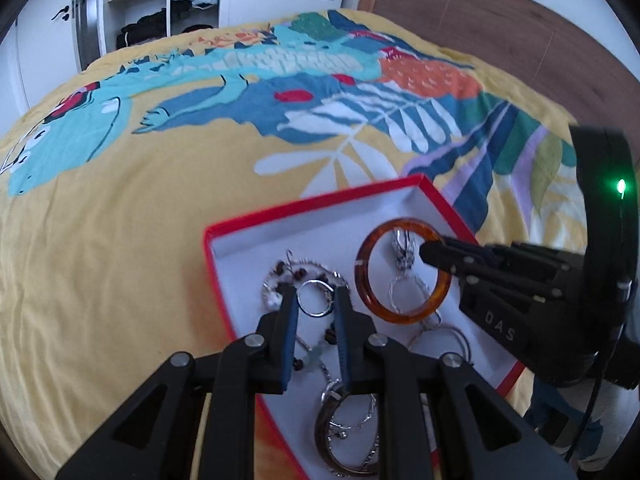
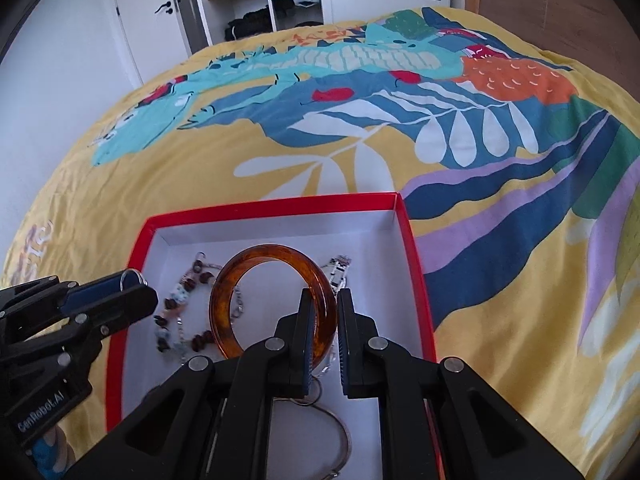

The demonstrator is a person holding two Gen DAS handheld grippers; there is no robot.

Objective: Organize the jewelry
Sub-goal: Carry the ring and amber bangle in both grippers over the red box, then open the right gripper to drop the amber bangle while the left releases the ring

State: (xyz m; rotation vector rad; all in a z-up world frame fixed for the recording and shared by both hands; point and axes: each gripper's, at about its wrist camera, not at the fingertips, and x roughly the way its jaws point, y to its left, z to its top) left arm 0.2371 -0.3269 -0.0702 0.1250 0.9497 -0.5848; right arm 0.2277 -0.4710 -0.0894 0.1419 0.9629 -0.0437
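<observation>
A red box with a white inside (image 1: 320, 224) (image 2: 276, 220) lies on the bed and holds several pieces of jewelry. My right gripper (image 2: 323, 300) (image 1: 426, 249) is shut on an amber bangle (image 2: 276, 264) (image 1: 400, 268) and holds it upright over the box. My left gripper (image 1: 315, 294) (image 2: 138, 284) is shut on a thin silver ring (image 1: 316, 299) (image 2: 134, 276) above a beaded bracelet (image 1: 288, 276) (image 2: 180, 312). A silver chain piece (image 1: 404, 252) (image 2: 340, 270) lies behind the bangle.
The box sits on a yellow bedspread (image 1: 120, 240) (image 2: 500, 280) with a blue, teal and orange print. Silver hoops and a dark bangle (image 1: 344, 440) lie in the box's near part. A wardrobe (image 1: 152, 0) and a wooden headboard (image 1: 500, 32) stand beyond the bed.
</observation>
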